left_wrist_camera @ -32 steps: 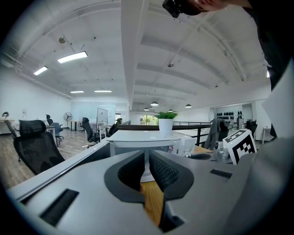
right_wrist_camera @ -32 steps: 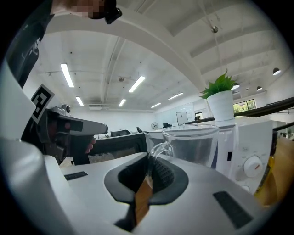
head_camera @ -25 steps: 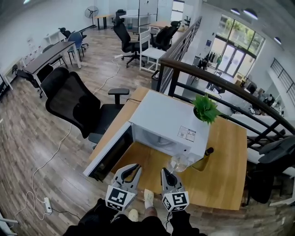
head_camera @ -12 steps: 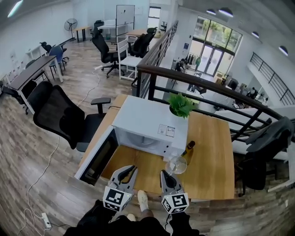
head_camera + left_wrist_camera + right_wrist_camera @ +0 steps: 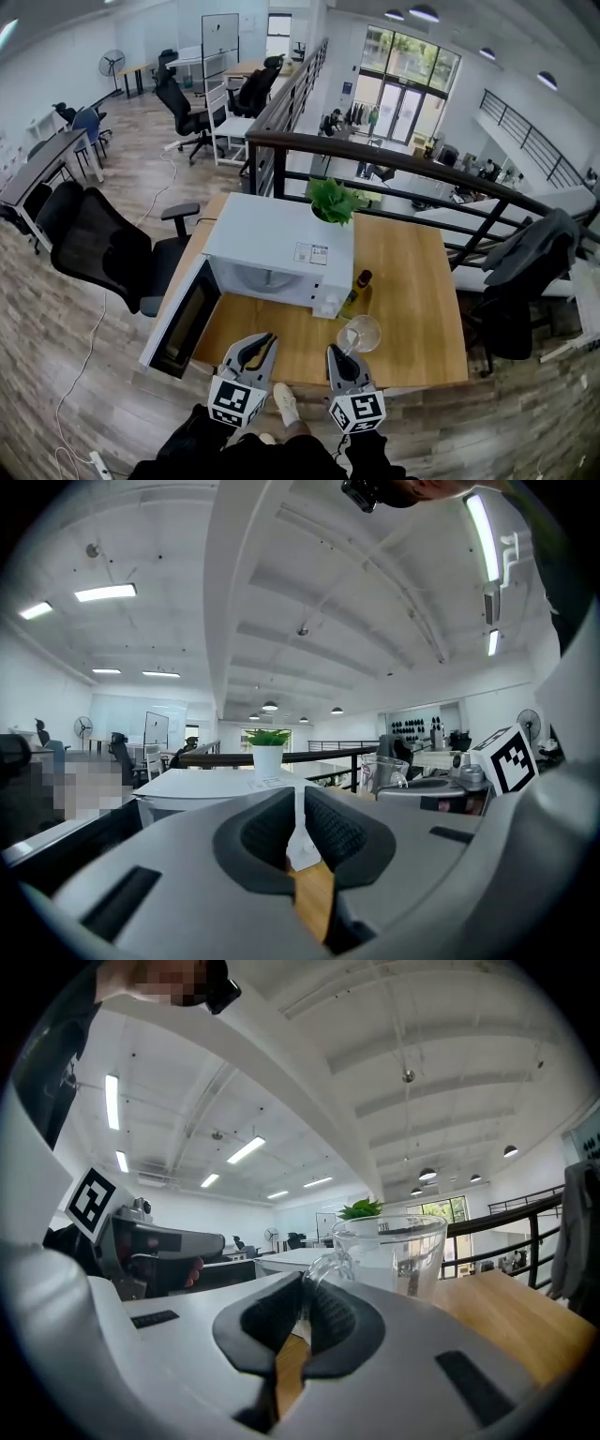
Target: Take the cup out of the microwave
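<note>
Glass cup (image 5: 360,334): clear of the microwave (image 5: 281,253), upright over the counter (image 5: 417,309) just off the oven's front right corner, near a dark bottle (image 5: 358,289). Right tongs (image 5: 302,1302) clamped on its handle, the natural purchase, and it keeps the rim level. Left tongs (image 5: 298,822) closed on nothing, held alongside, apparently spare. Microwave door (image 5: 183,319) hangs open to the left. Judged: extraction done, set-down pending.

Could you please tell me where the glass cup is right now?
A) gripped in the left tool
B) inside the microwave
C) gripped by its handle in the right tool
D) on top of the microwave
C: the right tool is shut on the handle of the glass cup, outside the microwave.
</note>
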